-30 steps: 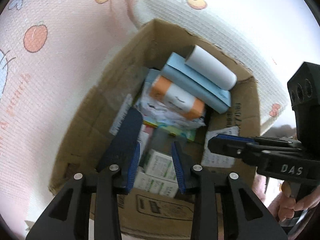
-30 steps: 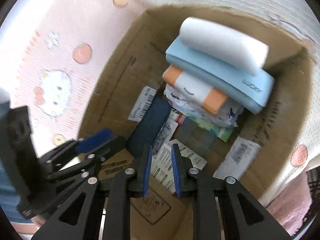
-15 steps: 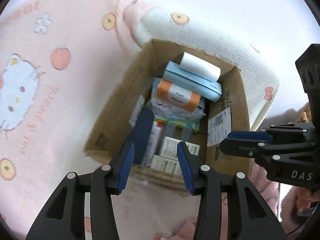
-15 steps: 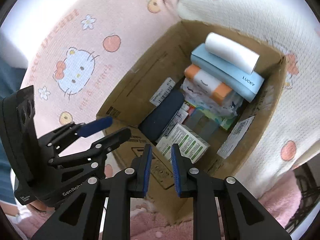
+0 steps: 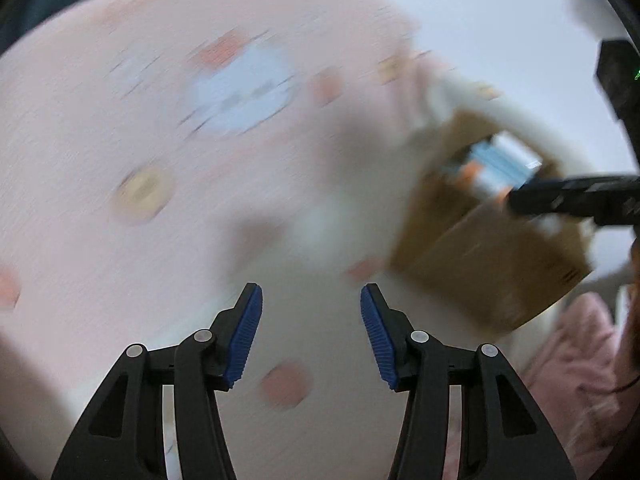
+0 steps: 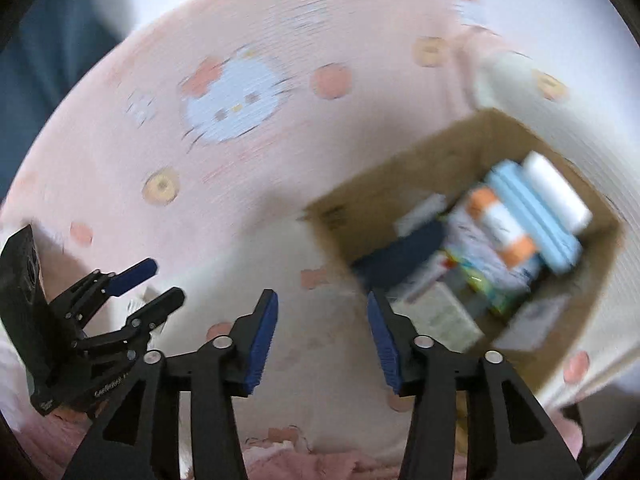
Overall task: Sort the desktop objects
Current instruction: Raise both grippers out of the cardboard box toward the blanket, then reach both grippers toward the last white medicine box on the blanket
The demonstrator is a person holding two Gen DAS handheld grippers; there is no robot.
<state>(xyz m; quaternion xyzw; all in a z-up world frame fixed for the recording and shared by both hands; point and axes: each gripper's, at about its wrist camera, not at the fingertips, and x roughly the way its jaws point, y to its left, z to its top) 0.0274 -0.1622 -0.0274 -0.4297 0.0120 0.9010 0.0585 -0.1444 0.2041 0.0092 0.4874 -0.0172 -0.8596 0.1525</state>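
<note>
A brown cardboard box (image 6: 400, 176) stands on the bedding at the right. It holds a white roll (image 6: 558, 192), a light blue pack (image 6: 532, 216), an orange-and-white pack (image 6: 504, 228), a dark blue case (image 6: 404, 252) and a green-and-white carton (image 6: 444, 316). My right gripper (image 6: 321, 300) hovers over the blanket left of the box, its jaws opening with nothing between them. My left gripper (image 5: 311, 296) is also opening and empty, further left, with the box (image 5: 492, 256) blurred at its right. It appears as the left gripper (image 6: 167, 280) in the right wrist view.
A pink blanket with a cartoon cat print (image 6: 232, 100) and round dots covers the surface. A white knit part (image 6: 616, 280) lies past the box. Pink fluffy cloth (image 5: 568, 360) sits at the lower right. Something dark blue (image 6: 48, 40) shows at the upper left.
Both grippers have pulled back out of the box and swung left over the blanket. Both jaws stand wider than before. The box now lies to the right, and the pictures are motion-blurred.
</note>
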